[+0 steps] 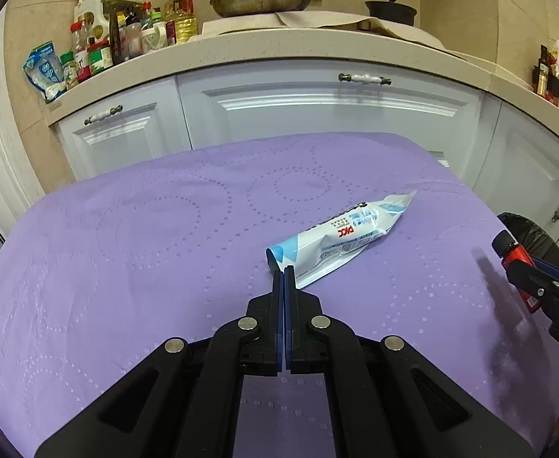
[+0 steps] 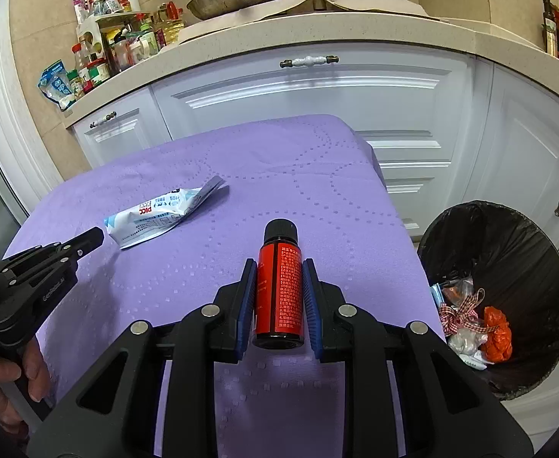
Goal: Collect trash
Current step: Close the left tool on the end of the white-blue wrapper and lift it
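Note:
A white and blue plastic wrapper [image 1: 342,238] lies on the purple tablecloth [image 1: 146,236]; it also shows in the right wrist view [image 2: 157,217]. My left gripper [image 1: 283,273] is shut, its tips at the wrapper's near end; I cannot tell whether they pinch it. My right gripper [image 2: 279,278] is shut on a small red bottle with a black cap [image 2: 279,286], held above the table's right part. The bottle and right gripper show at the right edge of the left wrist view [image 1: 516,255]. The left gripper shows in the right wrist view [image 2: 96,236].
A bin with a black liner [image 2: 516,252] stands on the floor right of the table, holding several pieces of trash. White kitchen cabinets [image 1: 317,107] and a counter with bottles, a pan and a pot lie behind the table.

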Tool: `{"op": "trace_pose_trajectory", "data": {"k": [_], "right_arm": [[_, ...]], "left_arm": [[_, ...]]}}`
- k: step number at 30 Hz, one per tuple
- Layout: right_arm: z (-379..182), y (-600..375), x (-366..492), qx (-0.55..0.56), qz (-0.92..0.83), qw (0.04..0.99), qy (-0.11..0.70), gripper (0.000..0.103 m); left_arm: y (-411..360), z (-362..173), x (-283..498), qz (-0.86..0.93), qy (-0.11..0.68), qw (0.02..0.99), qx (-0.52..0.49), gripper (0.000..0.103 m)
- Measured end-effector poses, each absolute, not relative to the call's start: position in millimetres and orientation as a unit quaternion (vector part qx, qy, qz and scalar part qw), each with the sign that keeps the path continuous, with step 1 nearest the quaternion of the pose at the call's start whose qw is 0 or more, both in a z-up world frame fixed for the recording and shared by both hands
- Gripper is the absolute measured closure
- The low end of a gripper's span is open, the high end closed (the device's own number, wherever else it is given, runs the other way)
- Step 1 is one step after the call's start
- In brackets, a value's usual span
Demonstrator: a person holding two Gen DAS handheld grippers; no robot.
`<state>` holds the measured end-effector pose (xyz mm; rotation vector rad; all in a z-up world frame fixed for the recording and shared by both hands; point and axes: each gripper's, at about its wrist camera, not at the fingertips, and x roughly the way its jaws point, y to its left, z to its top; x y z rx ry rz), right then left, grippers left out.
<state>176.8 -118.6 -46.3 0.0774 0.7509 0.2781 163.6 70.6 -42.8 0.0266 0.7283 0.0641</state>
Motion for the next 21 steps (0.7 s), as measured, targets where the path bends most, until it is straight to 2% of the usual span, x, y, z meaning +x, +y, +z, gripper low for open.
{"op": "trace_pose_trajectory", "data": {"k": [3,5,6,7,12,21], "right_arm": [[-46.4,-119.6,175.7,0.039,0.136,0.920,0.365,0.080],[-46.4,-119.6,175.5,0.039,0.136,0.920,0.365,0.080],[-46.3,-119.8,175.5,0.039,0.135,0.920,0.365,0.080],[-45.7,-120.0,175.4,0.039,0.135,0.921,0.364,0.080],[-45.6,-120.3,179.8,0.039,0.130,0.920,0.367,0.080],[-43.8,-117.6,200.0,0.038,0.127,0.919,0.370,0.080]], "left_arm": [[73.3,-37.8,164.4,0.034,0.351,0.936,0.012,0.101],[77.1,-35.8,166.6,0.037,0.350,0.936,0.010,0.089],[78.7,-35.3,167.2,0.040,0.348,0.937,0.010,0.078],[80.2,-35.0,168.5,0.043,0.345,0.938,0.012,0.070],[81.1,-37.2,174.1,0.038,0.347,0.937,0.024,0.067],[73.0,-44.2,189.1,0.016,0.349,0.935,0.055,0.044]]}}
